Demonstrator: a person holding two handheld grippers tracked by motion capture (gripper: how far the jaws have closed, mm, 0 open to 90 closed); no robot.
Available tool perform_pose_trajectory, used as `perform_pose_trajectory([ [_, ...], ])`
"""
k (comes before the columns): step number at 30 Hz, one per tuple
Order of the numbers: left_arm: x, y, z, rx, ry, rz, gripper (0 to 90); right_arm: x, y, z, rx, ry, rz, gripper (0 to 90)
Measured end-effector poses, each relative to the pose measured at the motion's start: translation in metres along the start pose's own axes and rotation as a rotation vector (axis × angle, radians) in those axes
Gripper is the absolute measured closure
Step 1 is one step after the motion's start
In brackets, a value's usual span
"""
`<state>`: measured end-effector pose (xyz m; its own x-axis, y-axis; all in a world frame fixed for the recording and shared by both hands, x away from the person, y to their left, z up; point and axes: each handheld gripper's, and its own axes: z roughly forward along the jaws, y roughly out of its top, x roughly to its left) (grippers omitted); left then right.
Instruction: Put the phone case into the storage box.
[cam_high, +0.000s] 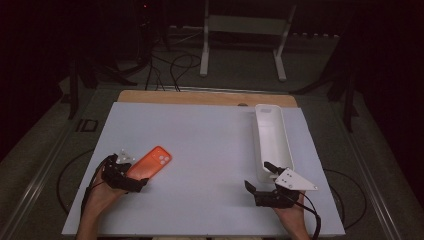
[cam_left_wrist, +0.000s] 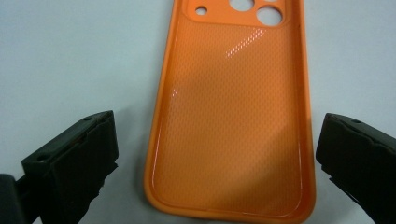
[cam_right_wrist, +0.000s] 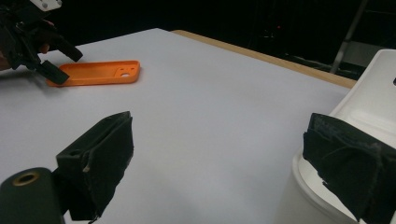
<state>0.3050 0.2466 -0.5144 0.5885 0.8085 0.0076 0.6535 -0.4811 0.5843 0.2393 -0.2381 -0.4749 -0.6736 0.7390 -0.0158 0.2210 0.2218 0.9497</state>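
An orange phone case (cam_high: 151, 162) lies inside-up on the white table, left of centre, its camera holes at the far end. My left gripper (cam_high: 134, 172) is open, with one jaw on each side of the case's near end (cam_left_wrist: 233, 126). Both black fingers (cam_left_wrist: 79, 158) stand a little apart from the case's rims. My right gripper (cam_high: 257, 175) is open near the front right of the table, with nothing between its jaws. The right gripper view looks past its own jaws (cam_right_wrist: 224, 163) across the table to the case (cam_right_wrist: 98, 73) and the left gripper (cam_right_wrist: 67, 66).
A long white tray (cam_high: 272, 140) stands lengthwise along the right side of the table, its near end just beside my right gripper; its rim (cam_right_wrist: 373, 93) is close to the right jaw. Beyond the table's wooden far edge (cam_high: 200, 97) are cables and a white stand.
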Motion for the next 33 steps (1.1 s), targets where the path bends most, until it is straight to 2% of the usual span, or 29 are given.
perform_pose_trajectory([
  [10, -0.0013, -0.0006, 0.0027, 0.037, 0.005, 0.01, 0.2, -0.0006, -0.0001, -0.0005, 0.0, -0.002, 0.0, 8.5],
  [15, -0.0003, -0.0015, 0.0019, 0.037, -0.021, 0.004, 4.9, -0.0004, -0.0001, -0.0003, 0.001, -0.001, 0.0, 8.5],
  [20, -0.0012, -0.0012, 0.0008, 0.044, -0.028, 0.006, 9.2, -0.0004, 0.0, -0.0004, 0.001, -0.002, 0.0, 8.5],
  [33, 0.0, 0.002, 0.0025, 0.071, -0.039, 0.017, 10.6, -0.0002, 0.0007, 0.0009, 0.0, -0.002, 0.006, 8.5],
])
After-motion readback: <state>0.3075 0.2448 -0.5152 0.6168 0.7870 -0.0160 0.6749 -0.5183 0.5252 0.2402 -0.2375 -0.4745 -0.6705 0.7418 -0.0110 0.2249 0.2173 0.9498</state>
